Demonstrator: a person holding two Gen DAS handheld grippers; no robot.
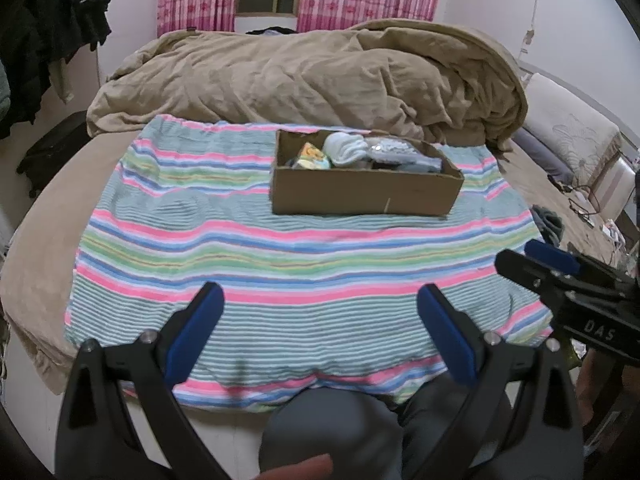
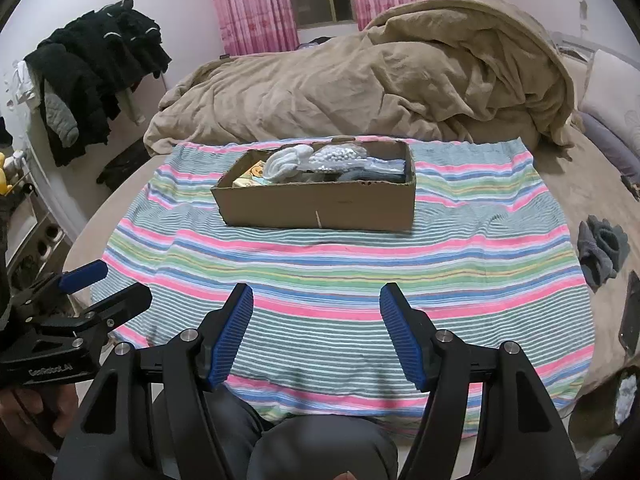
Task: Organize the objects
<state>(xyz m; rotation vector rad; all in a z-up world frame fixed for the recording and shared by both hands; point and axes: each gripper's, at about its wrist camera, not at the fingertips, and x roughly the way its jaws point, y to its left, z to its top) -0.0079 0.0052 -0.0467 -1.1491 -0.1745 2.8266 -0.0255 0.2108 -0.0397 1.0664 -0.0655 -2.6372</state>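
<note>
Hovering low over the near edge of the bed, the left gripper (image 1: 320, 300) had its blue pads spread wide with nothing between them, and the right gripper (image 2: 316, 300) hung the same way, released and empty. Beneath and just ahead of both pairs of fingers lay a striped cloth (image 1: 280, 264) in pink, blue, green and grey bands, spread flat over the mattress. Further out beyond the fingertips, toward the far edge of that cloth, sat a cardboard box (image 2: 320, 204), open at the top. Inside it I could make out rolled pale socks (image 2: 286, 164), a bag of small white beads (image 2: 340, 156) and something yellow-patterned at the left end. Off to the right of the right fingers, a dark grey sock (image 2: 600, 248) lay on the bare sheet, apart from the cloth. Behind the box a tan duvet (image 1: 320, 76) was heaped up, with pink curtains (image 2: 256, 8) beyond it.
</note>
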